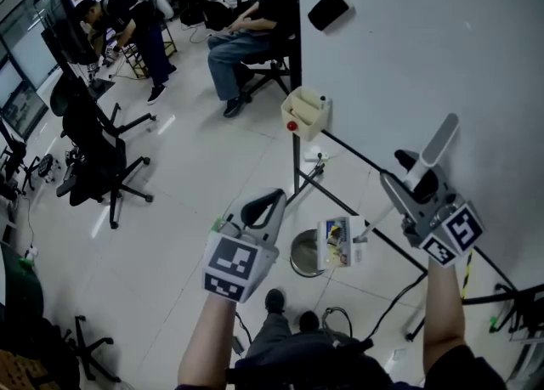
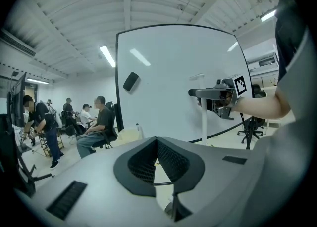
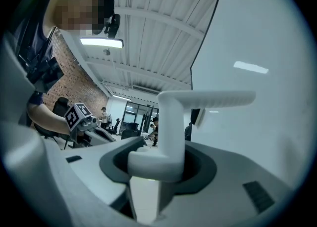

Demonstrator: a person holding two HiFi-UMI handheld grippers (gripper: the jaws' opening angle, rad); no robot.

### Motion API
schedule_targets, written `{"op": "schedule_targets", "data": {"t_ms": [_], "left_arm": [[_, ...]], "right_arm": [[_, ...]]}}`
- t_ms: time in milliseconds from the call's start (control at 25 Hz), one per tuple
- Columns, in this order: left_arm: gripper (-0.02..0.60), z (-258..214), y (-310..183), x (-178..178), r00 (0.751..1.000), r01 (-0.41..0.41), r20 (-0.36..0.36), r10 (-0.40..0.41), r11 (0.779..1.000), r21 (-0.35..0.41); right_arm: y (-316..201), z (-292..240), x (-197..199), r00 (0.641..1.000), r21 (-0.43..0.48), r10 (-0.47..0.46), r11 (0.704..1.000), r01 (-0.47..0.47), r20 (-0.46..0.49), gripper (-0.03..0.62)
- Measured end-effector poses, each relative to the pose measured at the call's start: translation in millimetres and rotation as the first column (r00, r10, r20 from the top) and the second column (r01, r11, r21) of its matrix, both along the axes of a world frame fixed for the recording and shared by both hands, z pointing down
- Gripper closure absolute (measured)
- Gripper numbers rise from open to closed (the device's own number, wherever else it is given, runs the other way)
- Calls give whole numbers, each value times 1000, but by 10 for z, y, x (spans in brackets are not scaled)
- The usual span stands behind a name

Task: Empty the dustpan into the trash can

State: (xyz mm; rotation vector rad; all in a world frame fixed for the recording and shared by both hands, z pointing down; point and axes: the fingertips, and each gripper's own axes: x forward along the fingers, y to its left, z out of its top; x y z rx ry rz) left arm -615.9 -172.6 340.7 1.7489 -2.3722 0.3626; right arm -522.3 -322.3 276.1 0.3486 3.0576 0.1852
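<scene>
While left fingers (image 2: 141,164) press together empty, right fingers (image 3: 200,169) pinch the dustpan handle (image 3: 171,122) between them.

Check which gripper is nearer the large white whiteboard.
Right. The right gripper, gripping the white dustpan handle, is beside the whiteboard; the left gripper is farther out over the floor.

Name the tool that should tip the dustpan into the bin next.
Right. The right tool grips the handle of the dustpan, which is by the bin. The left tool holds nothing.
</scene>
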Motion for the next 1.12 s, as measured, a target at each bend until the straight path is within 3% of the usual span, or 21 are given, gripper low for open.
{"op": "schedule_targets", "data": {"t_ms": [480,720,920,1120], "left_arm": [[583,272,-316,-554,985,-165,-55,166,986,27],[583,349,-424,-790,965,-253,-68,254,967,20],[583,371,-495,-862,958,-276,-74,276,961,20],[583,398,-633,-826,959,-269,-83,269,963,21]], "right_arm": [[-7,29,-275,999,13,23,1000,-23,-47,389],[204,69,-432,996,83,30,996,-23,-88,387],[320,6,-487,996,115,31,993,-22,-78,387],[515,41,-472,994,172,-41,983,59,-105,385]]}}
